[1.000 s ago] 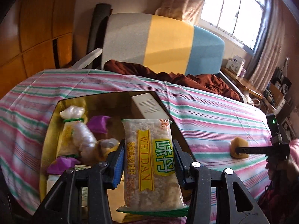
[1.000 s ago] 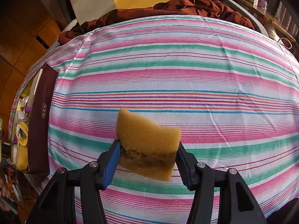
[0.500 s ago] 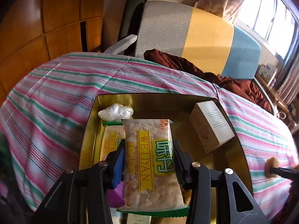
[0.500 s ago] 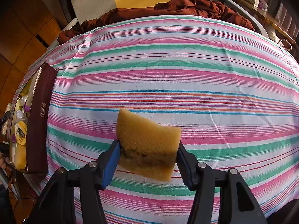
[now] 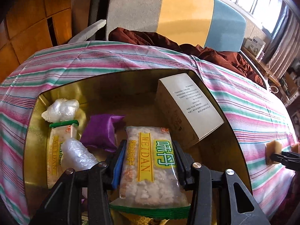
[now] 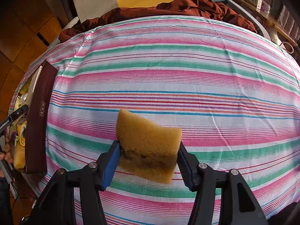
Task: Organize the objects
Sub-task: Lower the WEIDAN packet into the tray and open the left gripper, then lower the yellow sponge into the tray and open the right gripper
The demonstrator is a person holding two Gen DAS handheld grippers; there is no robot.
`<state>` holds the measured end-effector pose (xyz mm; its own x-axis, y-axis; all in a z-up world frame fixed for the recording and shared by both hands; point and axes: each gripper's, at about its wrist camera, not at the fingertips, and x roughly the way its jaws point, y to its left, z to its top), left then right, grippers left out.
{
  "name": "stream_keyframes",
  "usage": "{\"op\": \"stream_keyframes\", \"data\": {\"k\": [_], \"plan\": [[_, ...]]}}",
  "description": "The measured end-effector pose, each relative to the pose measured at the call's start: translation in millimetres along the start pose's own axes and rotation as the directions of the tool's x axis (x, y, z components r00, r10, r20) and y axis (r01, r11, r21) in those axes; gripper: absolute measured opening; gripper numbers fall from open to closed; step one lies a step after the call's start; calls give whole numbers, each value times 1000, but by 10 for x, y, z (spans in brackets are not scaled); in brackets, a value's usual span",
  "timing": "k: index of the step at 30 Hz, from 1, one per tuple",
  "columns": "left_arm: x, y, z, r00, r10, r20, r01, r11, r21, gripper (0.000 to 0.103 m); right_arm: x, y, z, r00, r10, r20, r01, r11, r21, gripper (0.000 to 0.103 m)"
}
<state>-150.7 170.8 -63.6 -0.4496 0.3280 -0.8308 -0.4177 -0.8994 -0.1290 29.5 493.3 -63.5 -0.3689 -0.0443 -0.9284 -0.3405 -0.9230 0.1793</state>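
My left gripper (image 5: 149, 162) is shut on a clear snack packet (image 5: 150, 166) with a yellow WEIDAN band, held over the inside of a gold tin box (image 5: 35, 131). Inside the box lie a second WEIDAN packet (image 5: 56, 146), a clear plastic bundle (image 5: 76, 155), a purple wrapper (image 5: 101, 131) and a white carton (image 5: 189, 106) leaning on the right wall. My right gripper (image 6: 147, 158) is shut on a yellow sponge (image 6: 148, 140) above the striped cloth (image 6: 168, 78). The sponge (image 5: 272, 149) also shows at the right edge of the left wrist view.
The box's dark red outer wall (image 6: 36, 123) stands at the left edge of the cloth. A hand (image 6: 6, 153) holds the other gripper there. A brown garment (image 6: 178, 7) and a grey, yellow and blue cushion (image 5: 178, 13) lie behind the table.
My left gripper has moved down and closer over the box with the packet, so the box's contents now fill the view. The right gripper and sponge have stayed still.
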Motion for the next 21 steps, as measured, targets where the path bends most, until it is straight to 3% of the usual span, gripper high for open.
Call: {"op": "stream_keyframes", "data": {"k": [5, 16, 21], "plan": [[-145, 57, -67, 999, 39, 18, -39, 999, -20, 50, 0, -18, -8, 1000, -2, 0, 2, 1000, -3, 59], [-693, -24, -320, 986, 84, 144, -82, 996, -20, 55, 54, 34, -43, 1000, 1, -24, -2, 1000, -30, 58], [-902, -85, -496, 979, 85, 187, -85, 996, -6, 56, 61, 179, -88, 998, -57, -14, 55, 994, -99, 54]]}}
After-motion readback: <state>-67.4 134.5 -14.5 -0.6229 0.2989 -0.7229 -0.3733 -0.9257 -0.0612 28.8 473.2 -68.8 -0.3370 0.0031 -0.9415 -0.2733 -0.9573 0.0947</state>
